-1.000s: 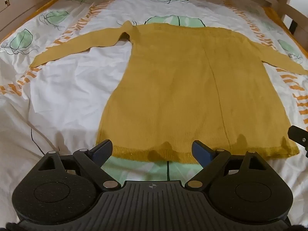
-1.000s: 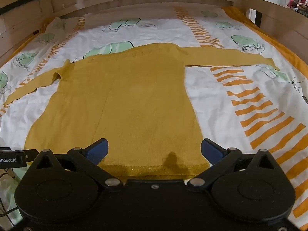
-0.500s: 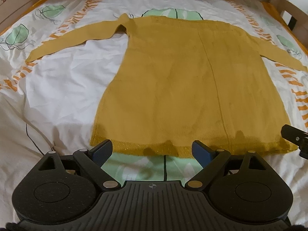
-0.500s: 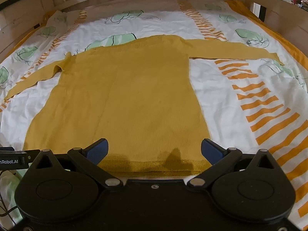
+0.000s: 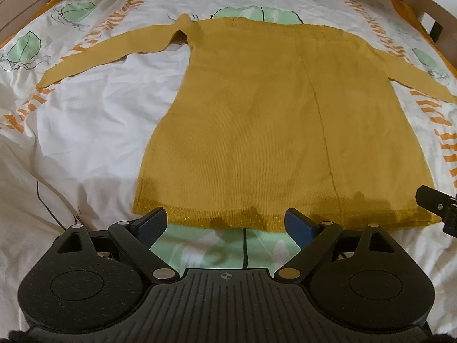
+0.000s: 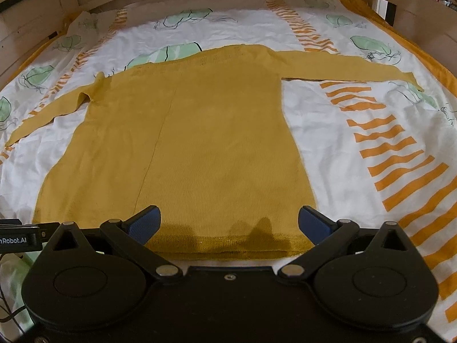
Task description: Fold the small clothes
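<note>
Mustard knit sweater [image 5: 274, 125] lies flat on the bed [image 5: 85, 131], hem toward the cameras, both sleeves stretched out to the sides. Over the last second the view has crept in – the hem that sat partly under the left tongs [image 5: 225, 227] now shows whole, and more of the body fills both views – while the cloth itself has not shifted. I take that as lining up on the hem, with no fold begun yet

Left tongs are spread wide with nothing between them, hanging just short of the hem's left part. Right tongs [image 6: 228, 224] are spread too and empty – poised over the hem near its right corner

Sheet is bare on both sides of the sweater and beyond the sleeve tips. Wooden bed rails [image 6: 414, 8] close in the far end and the right side, so a fold toward the collar has room, I judge
</note>
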